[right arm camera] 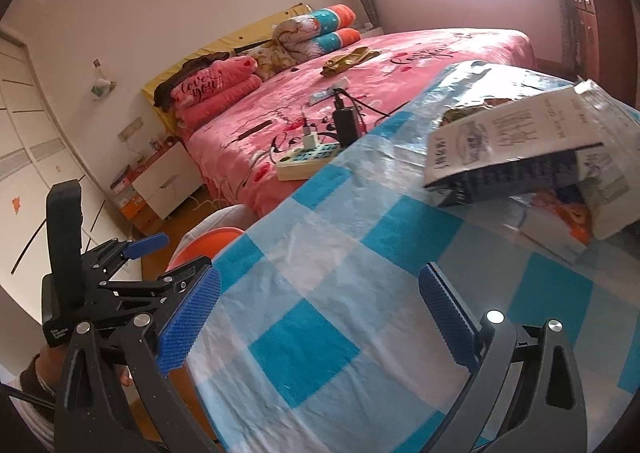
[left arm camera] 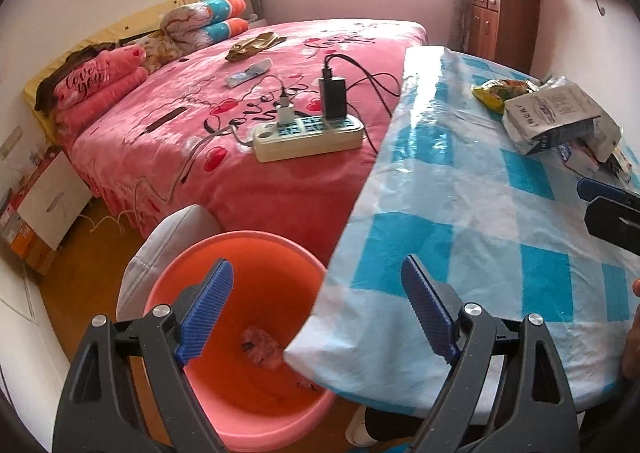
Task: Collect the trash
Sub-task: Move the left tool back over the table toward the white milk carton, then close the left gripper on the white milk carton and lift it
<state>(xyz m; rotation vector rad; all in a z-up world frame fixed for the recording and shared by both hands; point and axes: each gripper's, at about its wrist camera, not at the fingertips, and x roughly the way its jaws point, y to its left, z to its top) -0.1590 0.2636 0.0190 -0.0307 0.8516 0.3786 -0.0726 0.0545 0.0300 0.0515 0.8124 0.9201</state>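
A pink bucket (left arm camera: pixel 192 265) stands on the floor beside the table, with a crumpled pink wrapper (left arm camera: pixel 262 345) inside. My left gripper (left arm camera: pixel 320 309) is open and empty, above the bucket and the table's edge. On the blue-and-white checked table (left arm camera: pixel 460 213) lie a white-and-black empty bag (left arm camera: pixel 560 113) and a yellow snack wrapper (left arm camera: pixel 500 91). My right gripper (right arm camera: pixel 320 321) is open and empty over the table (right arm camera: pixel 320 253), short of the white bag (right arm camera: pixel 520 149). The left gripper (right arm camera: pixel 120 273) and the bucket's rim (right arm camera: pixel 208 241) show at the left of the right wrist view.
A bed with a pink blanket (left arm camera: pixel 240 113) stands behind the table, with a power strip and chargers (left arm camera: pixel 308 133) on it. A white cushion (left arm camera: pixel 168 241) lies by the bucket. A nightstand (left arm camera: pixel 52 201) is at left, a wooden cabinet (left arm camera: pixel 504 21) at the back.
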